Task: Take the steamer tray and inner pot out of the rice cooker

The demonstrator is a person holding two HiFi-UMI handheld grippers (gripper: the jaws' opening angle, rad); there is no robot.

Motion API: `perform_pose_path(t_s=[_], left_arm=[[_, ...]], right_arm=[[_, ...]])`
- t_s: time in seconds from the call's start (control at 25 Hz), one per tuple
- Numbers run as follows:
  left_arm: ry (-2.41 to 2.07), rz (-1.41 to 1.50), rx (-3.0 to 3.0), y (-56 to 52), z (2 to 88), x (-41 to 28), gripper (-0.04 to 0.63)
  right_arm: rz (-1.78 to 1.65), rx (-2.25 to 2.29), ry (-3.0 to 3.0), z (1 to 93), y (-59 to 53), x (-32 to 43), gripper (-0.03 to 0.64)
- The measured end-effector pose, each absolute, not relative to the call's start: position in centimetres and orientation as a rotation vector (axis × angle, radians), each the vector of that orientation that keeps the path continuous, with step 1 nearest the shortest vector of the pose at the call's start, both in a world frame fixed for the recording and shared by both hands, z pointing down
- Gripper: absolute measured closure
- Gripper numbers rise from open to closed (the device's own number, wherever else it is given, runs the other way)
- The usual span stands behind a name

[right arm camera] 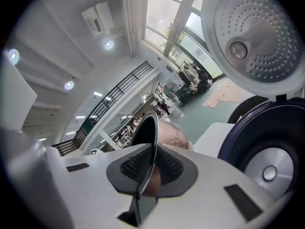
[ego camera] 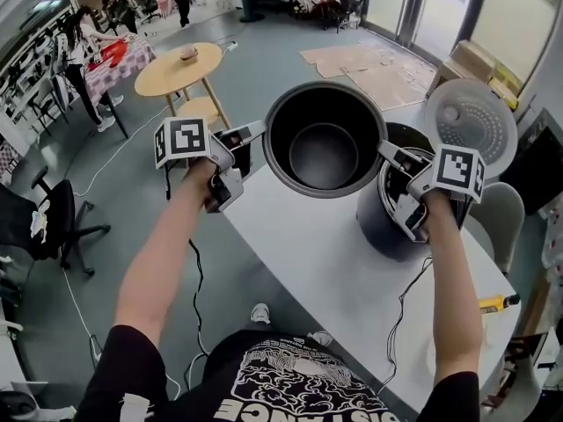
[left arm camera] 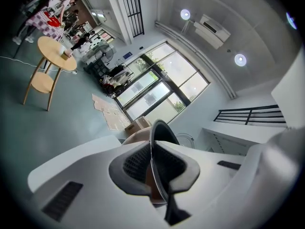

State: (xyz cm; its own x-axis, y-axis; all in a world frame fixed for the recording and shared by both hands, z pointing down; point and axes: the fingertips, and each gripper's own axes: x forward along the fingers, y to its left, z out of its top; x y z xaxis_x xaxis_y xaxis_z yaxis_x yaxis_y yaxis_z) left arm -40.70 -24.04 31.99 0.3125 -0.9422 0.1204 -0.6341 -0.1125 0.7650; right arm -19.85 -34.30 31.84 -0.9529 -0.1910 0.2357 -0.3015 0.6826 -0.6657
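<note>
Hand-held grippers, left [ego camera: 255, 133] and right [ego camera: 388, 151], clamp inner pot [ego camera: 323, 152] beside rice cooker [ego camera: 385, 229].

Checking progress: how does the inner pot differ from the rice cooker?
The inner pot hangs by its rim between the left gripper and right gripper; the rice cooker stands on the table. The pot has no lid; the cooker's lid is open. Both are round and dark.

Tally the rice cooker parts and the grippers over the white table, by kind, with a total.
Dark round metal inner pot: 1
Black rice cooker body: 1
Open grey perforated cooker lid: 1
Handheld grippers, left gripper and right gripper, jaws shut on the pot's rim: 2
Total: 5
</note>
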Motion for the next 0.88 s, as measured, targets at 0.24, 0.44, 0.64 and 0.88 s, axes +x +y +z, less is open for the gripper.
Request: perform_pose_path(t_s=[0.24, 0.44, 0.64, 0.88], left_arm=[[-1.334, -0.478, 1.790, -22.1, 36.9, -47.0, 0.566], [-1.269, -0.401, 1.767, -21.6, 41.4, -49.2, 0.566], [-1.208, -0.323, 1.727, -21.6, 46.0, -50.0, 0.566], [-1.167, -0.251, 1.698, -20.8, 49.7, -51.2, 0.566]], right_arm=[[1.167, 0.545, -2.658, 36.1, -31.0, -25.3, 0.572], [1.325, 0.618, -2.586, 40.6, -28.6, -27.4, 0.574], [1.419, 0.718, -2.495, 45.3, -27.2, -27.7, 0.572], [1.526, 0.785, -2.402, 49.7, -25.3, -28.7, 0.572]])
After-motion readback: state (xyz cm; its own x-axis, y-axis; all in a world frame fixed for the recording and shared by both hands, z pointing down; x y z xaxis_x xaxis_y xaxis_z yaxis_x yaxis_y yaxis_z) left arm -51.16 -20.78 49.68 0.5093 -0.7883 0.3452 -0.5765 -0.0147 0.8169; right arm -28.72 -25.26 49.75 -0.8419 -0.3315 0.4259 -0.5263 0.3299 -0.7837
